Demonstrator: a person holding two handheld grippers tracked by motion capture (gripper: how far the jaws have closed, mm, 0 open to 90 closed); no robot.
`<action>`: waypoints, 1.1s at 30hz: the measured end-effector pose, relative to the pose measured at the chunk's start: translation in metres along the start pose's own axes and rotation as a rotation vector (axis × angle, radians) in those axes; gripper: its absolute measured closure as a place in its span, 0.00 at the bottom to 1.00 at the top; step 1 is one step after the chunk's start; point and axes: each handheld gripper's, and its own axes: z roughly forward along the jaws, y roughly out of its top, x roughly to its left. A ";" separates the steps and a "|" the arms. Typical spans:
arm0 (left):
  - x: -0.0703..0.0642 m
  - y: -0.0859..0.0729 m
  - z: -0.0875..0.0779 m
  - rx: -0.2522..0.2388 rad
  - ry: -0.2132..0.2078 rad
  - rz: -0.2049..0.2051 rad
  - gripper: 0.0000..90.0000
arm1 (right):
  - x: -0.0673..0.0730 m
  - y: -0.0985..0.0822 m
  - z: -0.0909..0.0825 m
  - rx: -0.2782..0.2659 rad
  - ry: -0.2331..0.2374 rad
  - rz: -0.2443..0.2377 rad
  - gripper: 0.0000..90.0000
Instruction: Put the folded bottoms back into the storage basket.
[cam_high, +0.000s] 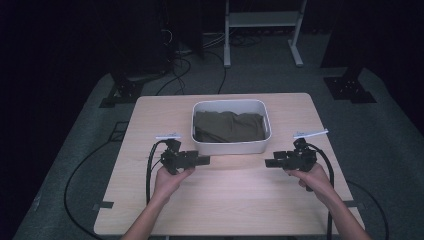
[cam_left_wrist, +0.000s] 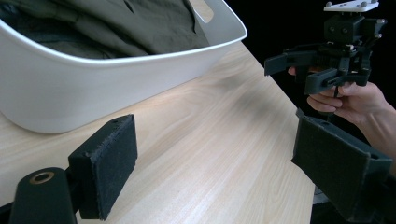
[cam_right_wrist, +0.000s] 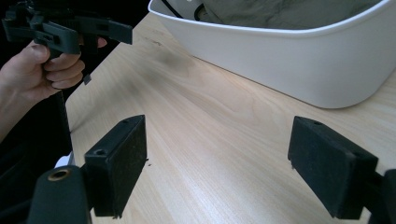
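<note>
Dark floor rings the pale desk (cam_high: 225, 200), where a white bin (cam_high: 231, 148) at twelve o'clock cradles the olive cloth (cam_high: 227, 126), while the left gripper (cam_high: 204, 160) and right gripper (cam_high: 270, 163) wait below it, jaws apart and empty, seemingly poised for reaching in.

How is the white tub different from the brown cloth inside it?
The white tub is hard-looking, smooth and bright, while the brown cloth is dark olive-brown and soft. The tub keeps a neat rounded-rectangle shape with upright walls; the cloth lies crumpled in folds. The tub stands right on the wooden table, but the cloth rests in the tub, below its rim. Both sit at the far middle of the table, touched by neither gripper.
</note>
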 end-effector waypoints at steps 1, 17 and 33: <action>0.000 -0.001 0.000 -0.001 -0.002 -0.004 0.14 | 0.000 -0.001 0.000 0.002 0.000 0.001 0.21; 0.001 -0.015 -0.004 0.006 -0.006 -0.013 0.14 | -0.005 -0.019 -0.011 -0.005 -0.004 0.024 0.21; -0.001 -0.032 -0.006 0.001 -0.012 -0.020 0.13 | -0.010 -0.045 -0.026 -0.017 -0.015 0.041 0.21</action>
